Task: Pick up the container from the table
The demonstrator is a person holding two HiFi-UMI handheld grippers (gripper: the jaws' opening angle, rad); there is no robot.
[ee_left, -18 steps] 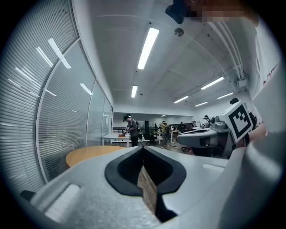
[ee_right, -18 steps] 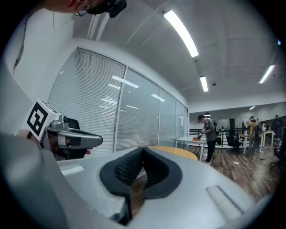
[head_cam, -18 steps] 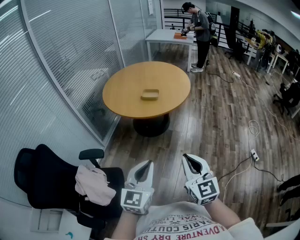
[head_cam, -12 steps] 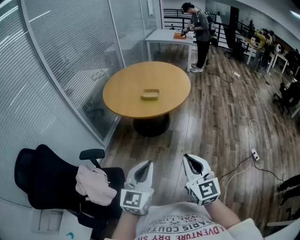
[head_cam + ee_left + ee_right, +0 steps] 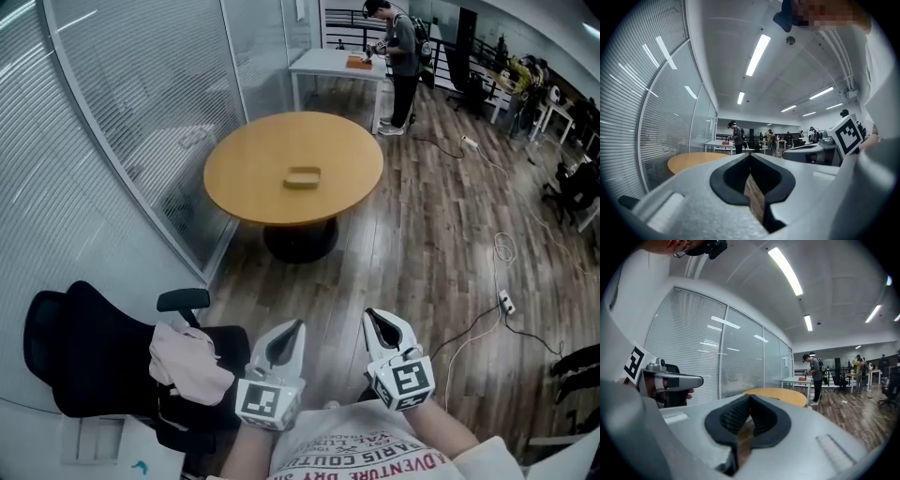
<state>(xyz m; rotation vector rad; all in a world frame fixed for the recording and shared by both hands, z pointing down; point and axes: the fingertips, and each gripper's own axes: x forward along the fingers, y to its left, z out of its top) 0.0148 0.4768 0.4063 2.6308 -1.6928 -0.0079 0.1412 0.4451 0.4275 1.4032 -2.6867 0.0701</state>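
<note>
A small flat tan container point(image 5: 303, 177) lies near the middle of a round wooden table point(image 5: 244, 183), far ahead of me in the head view. My left gripper point(image 5: 297, 326) and right gripper point(image 5: 371, 315) are held side by side close to my body, well short of the table. Both point level toward it. In the left gripper view the dark pads point(image 5: 740, 176) meet with nothing between them, and the table point(image 5: 691, 160) shows beyond. The right gripper view shows its ribbed pads point(image 5: 733, 418) closed together and empty, with the table point(image 5: 785, 395) ahead. The container is not visible in either gripper view.
A black office chair point(image 5: 89, 361) with a pink cloth point(image 5: 192, 367) stands at my lower left. A glass partition point(image 5: 122, 131) runs along the left. A person point(image 5: 403, 52) stands at a white desk point(image 5: 333, 64) behind the table. Cables and a power strip point(image 5: 506, 303) lie on the wood floor at right.
The table and container sit slightly higher in the head view and the chair has slid a little left. Both grippers keep their place in the picture and stay shut.
</note>
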